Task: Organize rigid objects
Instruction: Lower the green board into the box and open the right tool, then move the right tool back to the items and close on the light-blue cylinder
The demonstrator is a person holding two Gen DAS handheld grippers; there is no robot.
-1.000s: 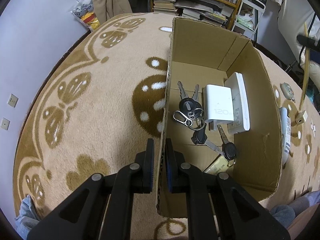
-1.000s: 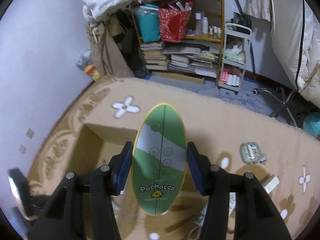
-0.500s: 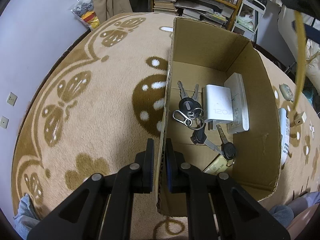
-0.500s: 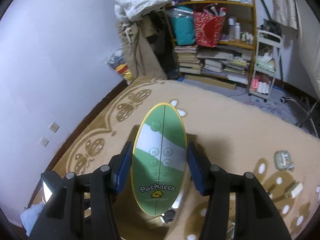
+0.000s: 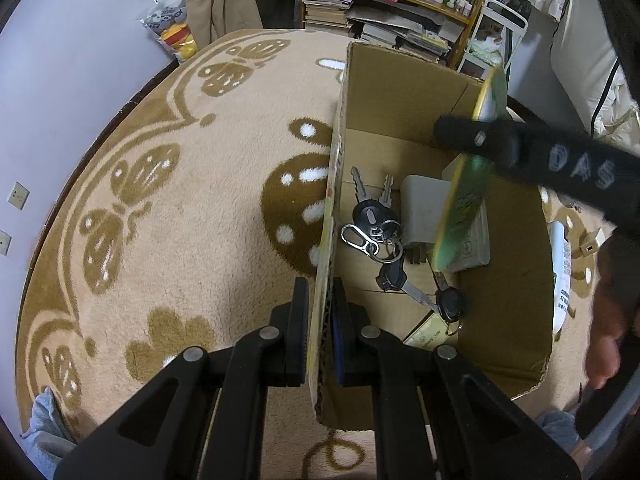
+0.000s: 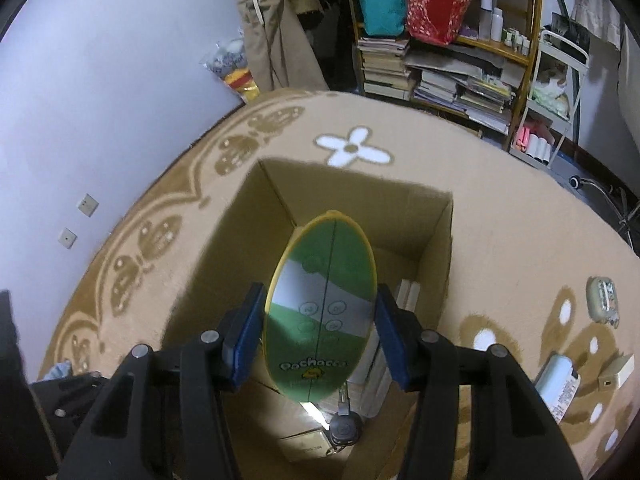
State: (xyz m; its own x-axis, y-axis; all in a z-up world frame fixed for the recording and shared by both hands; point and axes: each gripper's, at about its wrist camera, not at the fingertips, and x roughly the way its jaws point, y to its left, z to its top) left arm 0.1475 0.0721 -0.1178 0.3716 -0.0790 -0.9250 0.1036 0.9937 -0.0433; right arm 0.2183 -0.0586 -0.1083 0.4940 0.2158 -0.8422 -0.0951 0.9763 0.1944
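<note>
My left gripper (image 5: 321, 320) is shut on the near left wall of the open cardboard box (image 5: 408, 92). Inside lie a bunch of keys (image 5: 376, 232), a black car key (image 5: 450, 304), a white charger (image 5: 422, 210) and a pale flat device (image 5: 474, 240). My right gripper (image 6: 320, 334) is shut on a green and white oval board (image 6: 322, 312) with a yellow rim, held upright over the box (image 6: 352, 196). In the left wrist view the oval board (image 5: 466, 196) hangs edge-on inside the box, with a black finger (image 5: 480, 138) of the right gripper across it.
A tan patterned rug (image 5: 160, 200) lies under everything. To the right of the box are a white tube (image 6: 560, 380), a small beige block (image 6: 618, 370) and a small case (image 6: 602, 300). A cluttered bookshelf (image 6: 440, 60) and a white cart (image 6: 552, 92) stand behind. A hand (image 5: 608, 320) shows at right.
The right gripper has carried the oval board down and over the box, so that the board now hangs inside it. The left gripper has kept its hold on the box wall.
</note>
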